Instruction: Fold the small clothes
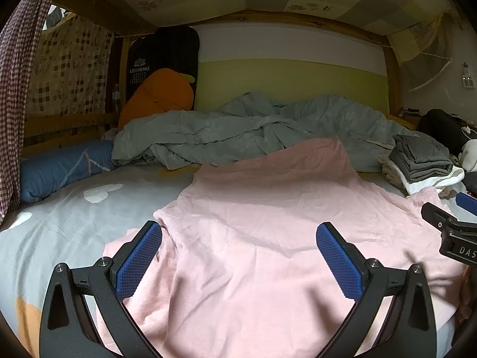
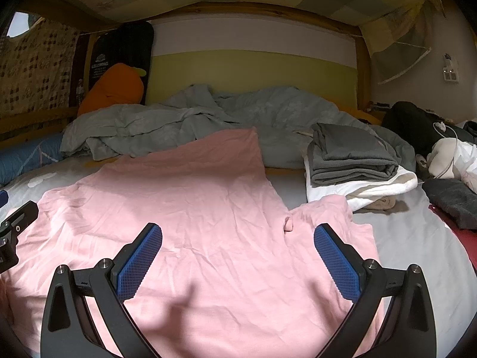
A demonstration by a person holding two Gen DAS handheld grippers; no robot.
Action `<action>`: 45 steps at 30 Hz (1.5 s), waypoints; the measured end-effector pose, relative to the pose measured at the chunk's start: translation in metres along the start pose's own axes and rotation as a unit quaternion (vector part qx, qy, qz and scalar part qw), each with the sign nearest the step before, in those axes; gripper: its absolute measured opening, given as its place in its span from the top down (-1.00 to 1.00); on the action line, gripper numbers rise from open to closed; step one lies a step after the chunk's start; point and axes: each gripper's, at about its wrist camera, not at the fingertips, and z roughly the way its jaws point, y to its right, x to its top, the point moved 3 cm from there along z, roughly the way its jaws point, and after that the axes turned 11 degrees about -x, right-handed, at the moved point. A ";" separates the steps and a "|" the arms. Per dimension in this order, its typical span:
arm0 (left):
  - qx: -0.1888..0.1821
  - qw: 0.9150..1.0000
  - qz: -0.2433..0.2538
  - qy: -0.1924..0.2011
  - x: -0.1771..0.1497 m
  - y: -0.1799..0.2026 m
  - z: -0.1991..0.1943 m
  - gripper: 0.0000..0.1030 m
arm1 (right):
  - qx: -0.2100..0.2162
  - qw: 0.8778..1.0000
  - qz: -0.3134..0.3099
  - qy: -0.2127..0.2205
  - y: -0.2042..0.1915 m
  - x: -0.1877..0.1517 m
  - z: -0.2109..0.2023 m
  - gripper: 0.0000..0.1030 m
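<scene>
A pink T-shirt [image 1: 268,208] lies spread flat on the bed, its hem end reaching up toward the grey duvet. In the right wrist view the pink T-shirt [image 2: 193,208] shows its right sleeve [image 2: 331,214] laid out sideways. My left gripper [image 1: 238,238] hovers open over the shirt's near left part, with nothing between its blue pads. My right gripper [image 2: 238,238] is open above the shirt's near right part, also empty. The right gripper's black body [image 1: 453,232] shows at the right edge of the left wrist view.
A crumpled grey duvet [image 1: 253,131] fills the back of the bed. A stack of folded clothes [image 2: 354,161], grey on white, sits at the right. A blue bolster [image 1: 65,167] and an orange plush [image 1: 161,95] lie left. Dark clothes [image 2: 453,200] lie far right.
</scene>
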 end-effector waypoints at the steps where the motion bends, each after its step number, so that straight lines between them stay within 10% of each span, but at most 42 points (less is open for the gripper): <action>1: 0.000 1.000 0.000 0.000 0.000 0.000 0.000 -1.00 | -0.001 1.000 0.000 0.001 0.000 0.000 -0.001 -0.99; 45: 0.000 1.000 0.000 0.019 0.002 -0.009 -0.013 -1.00 | 0.015 1.000 0.004 -0.004 0.000 0.005 0.002 -0.99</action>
